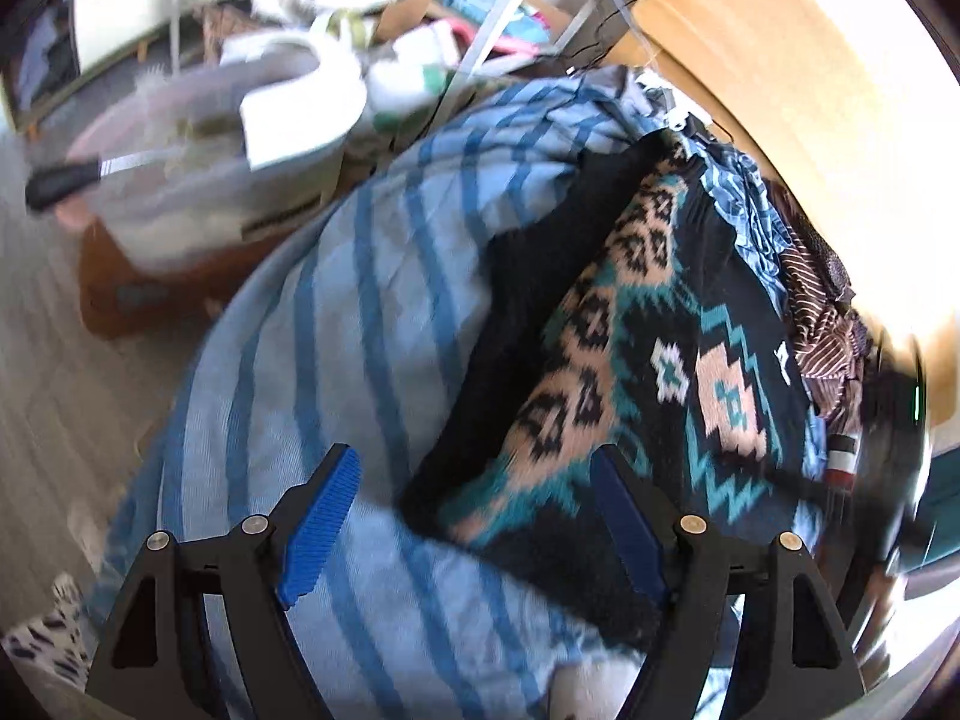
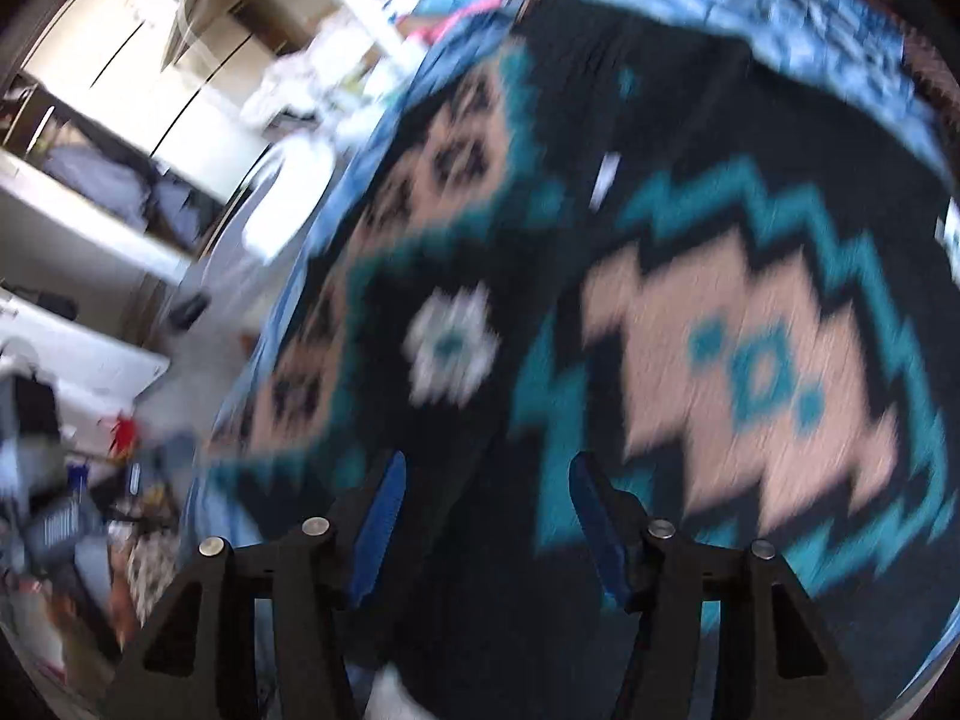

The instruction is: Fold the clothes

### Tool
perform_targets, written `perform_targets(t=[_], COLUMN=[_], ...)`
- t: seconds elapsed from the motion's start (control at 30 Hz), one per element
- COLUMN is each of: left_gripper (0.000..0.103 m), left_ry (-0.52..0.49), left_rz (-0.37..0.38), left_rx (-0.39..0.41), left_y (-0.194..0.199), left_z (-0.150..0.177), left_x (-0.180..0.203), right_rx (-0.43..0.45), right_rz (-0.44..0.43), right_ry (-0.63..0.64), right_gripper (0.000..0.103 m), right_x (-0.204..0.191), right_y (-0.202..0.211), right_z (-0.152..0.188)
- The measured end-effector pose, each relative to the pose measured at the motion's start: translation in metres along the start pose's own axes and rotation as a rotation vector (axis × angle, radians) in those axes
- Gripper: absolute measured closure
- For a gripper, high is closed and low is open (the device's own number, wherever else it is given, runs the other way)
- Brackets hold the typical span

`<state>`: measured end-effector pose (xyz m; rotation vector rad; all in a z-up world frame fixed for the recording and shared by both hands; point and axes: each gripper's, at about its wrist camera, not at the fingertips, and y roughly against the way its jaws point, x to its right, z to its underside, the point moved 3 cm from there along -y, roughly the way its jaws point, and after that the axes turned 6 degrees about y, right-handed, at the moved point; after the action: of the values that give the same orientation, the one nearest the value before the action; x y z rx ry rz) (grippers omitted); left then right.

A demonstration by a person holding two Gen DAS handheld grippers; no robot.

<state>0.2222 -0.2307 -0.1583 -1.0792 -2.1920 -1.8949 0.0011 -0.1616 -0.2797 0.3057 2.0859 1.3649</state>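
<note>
A black knit garment (image 1: 660, 330) with teal zigzags and pink diamonds lies folded on a light-blue cover with darker blue stripes (image 1: 360, 300). My left gripper (image 1: 474, 456) hangs open above the garment's near corner, its blue pads (image 1: 318, 528) wide apart with nothing pressed between them. In the blurred right wrist view the same garment (image 2: 720, 360) fills most of the picture. My right gripper (image 2: 487, 459) is over its dark middle part, jaws apart and holding nothing. The striped cover (image 2: 780, 18) shows along the garment's far edge.
More crumpled clothes, one brown-and-white striped (image 1: 822, 324), are heaped at the garment's right. A grey tub (image 1: 198, 180) and a cluttered pile stand beyond the cover's left edge. A wooden board (image 1: 780, 30) lies behind. White shelves (image 2: 90, 228) and floor clutter sit to the left.
</note>
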Motion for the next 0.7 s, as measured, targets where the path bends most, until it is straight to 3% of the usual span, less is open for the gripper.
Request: perform_targets(t=[0.1, 0.23, 0.3, 0.33, 0.5, 0.57, 0.63, 0.7], left_gripper=[0.024, 0.024, 0.024, 0.024, 0.03, 0.043, 0.046, 0.047], left_ry=[0.132, 0.402, 0.4, 0.37, 0.105, 0.004, -0.085, -0.145], left_rz=[0.052, 0.27, 0.338, 0.337, 0.17, 0.075, 0.002, -0.06], left_rx=[-0.025, -0.04, -0.061, -0.071, -0.157, -0.184, -0.21, -0.231], left_y=[-0.003, -0.007, -0.009, -0.01, -0.023, -0.032, -0.043, -0.052], left_z=[0.007, 0.007, 0.0, -0.003, -0.006, -0.004, -0.001, 0.0], left_x=[-0.016, -0.036, -0.03, -0.025, 0.013, 0.024, 0.032, 0.036], right_rx=[-0.059, -0.106, -0.121, -0.128, -0.113, -0.104, -0.11, -0.096], right_rz=[-0.075, -0.127, -0.126, -0.131, -0.123, -0.114, -0.109, -0.143], right_ry=[0.045, 0.127, 0.185, 0.208, 0.26, 0.256, 0.235, 0.187], right_gripper=[0.04, 0.04, 0.04, 0.04, 0.04, 0.053, 0.061, 0.061], right_x=[-0.023, -0.048, -0.06, -0.065, -0.08, -0.08, -0.075, -0.068], right_y=[-0.008, -0.023, -0.029, -0.033, -0.043, -0.047, -0.052, -0.051], right_z=[0.043, 0.067, 0.071, 0.073, 0.073, 0.074, 0.076, 0.076])
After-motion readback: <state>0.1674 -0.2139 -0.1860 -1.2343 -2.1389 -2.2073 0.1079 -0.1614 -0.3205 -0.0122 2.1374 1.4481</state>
